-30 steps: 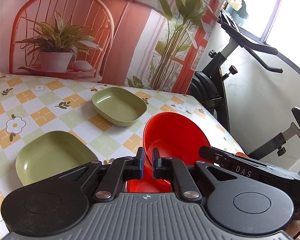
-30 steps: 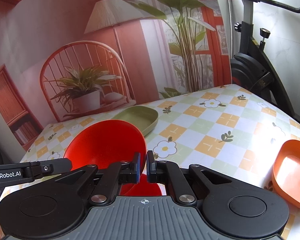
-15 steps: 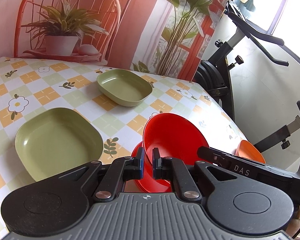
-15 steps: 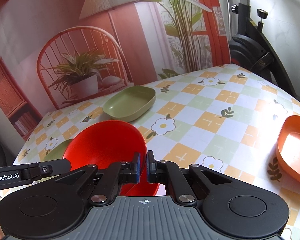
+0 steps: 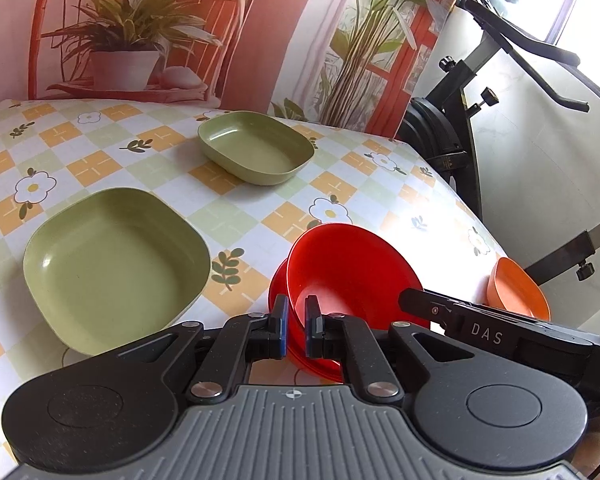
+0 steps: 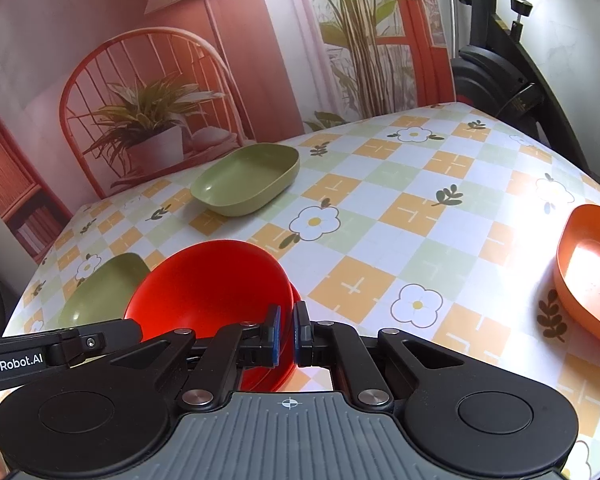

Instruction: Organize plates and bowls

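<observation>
Grippers both pinch one red bowl [image 5: 348, 268]: the left gripper [image 5: 294, 330] is clamped on its near rim low in the left wrist frame, the right gripper [image 6: 285, 334] on the opposite rim. The bowl tilts over a red plate [image 5: 278, 294] beneath. Left of centre sits a green plate [image 5: 112, 268], upper centre a green bowl [image 5: 256, 146], far right an orange bowl [image 6: 588, 268].

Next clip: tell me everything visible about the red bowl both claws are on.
The red bowl is round, glossy, plastic-looking and empty. It is tilted, its opening facing the left camera, above a second red dish on the checked tablecloth. The left claw and right claw each pinch its rim on opposite sides.
</observation>
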Demonstrator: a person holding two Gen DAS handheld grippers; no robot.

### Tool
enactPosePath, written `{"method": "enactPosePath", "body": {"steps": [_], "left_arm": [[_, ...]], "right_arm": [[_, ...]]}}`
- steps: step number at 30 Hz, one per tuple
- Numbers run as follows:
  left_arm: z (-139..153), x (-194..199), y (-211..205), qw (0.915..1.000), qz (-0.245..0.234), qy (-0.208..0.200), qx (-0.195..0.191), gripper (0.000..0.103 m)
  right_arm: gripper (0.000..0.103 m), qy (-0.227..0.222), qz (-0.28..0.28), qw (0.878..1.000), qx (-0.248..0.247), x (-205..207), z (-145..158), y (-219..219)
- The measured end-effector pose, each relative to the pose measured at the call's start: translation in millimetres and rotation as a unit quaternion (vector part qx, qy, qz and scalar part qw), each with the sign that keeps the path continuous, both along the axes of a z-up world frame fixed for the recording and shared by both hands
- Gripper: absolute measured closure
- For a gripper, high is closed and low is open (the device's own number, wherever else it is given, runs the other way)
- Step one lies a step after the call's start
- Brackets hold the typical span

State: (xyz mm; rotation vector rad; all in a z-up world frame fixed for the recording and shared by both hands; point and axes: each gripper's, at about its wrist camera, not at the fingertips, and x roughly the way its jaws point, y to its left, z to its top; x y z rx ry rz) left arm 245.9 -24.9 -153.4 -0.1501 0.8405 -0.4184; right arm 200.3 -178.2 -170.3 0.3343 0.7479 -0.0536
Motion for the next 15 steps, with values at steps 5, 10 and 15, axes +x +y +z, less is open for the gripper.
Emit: {"method": "enactPosePath", "body": {"steps": [5,10,15], "left_arm": [[-1.3,0.5,0.8,1.0,-0.001,0.002,0.003,0.094],[-4.9,1.3,0.5,1.0,-0.001,0.008,0.005,0.094],[-5.8,1.3,-1.3,0.9999,-0.002,0.009,0.01,0.094]], "right_arm": [[0.097,0.006,0.001,1.0,0.001,0.7,-2.1,-1.0],[0.097,0.008,0.001,1.0,0.001,1.4,-2.8,-1.5],[0.097,0.008,0.001,1.0,0.001,1.6,-2.7,-1.3]]}}
